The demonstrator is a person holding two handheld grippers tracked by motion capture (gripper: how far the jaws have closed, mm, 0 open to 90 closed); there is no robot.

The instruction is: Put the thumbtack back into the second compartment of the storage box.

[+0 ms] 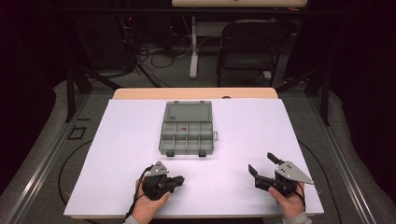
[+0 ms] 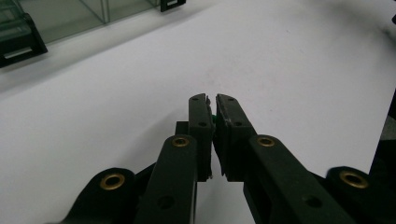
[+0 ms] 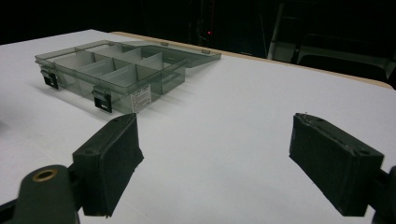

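A small green piece (image 2: 213, 118) sits pinched between the closed jaws of the left gripper (image 2: 211, 99), which rests low over the near part of the white sheet (image 1: 121, 140), held in the person's left hand (image 1: 148, 204); too little of the green piece shows to tell what it is. Ahead of it, toward the middle of the sheet, lies a grey transparent organiser box (image 1: 187, 136) with its lid folded flat open on the far side, its dividers forming rows of small compartments, one of which holds a tiny red item (image 1: 184, 127); two black latches hang on its near wall. At the near right of the sheet, well apart from the box, the right gripper (image 1: 262, 168) is held in the person's right hand (image 1: 292, 201), its jaws spread wide with nothing between them, a grey three-cornered plate on top. The white sheet covers a pale wooden table (image 1: 196, 93) whose far edge shows beyond it. Behind the table the room is dark: a black folding chair (image 1: 247, 44), a white table leg (image 1: 193, 46), and tangled cables (image 1: 154, 58) on a grey floor.
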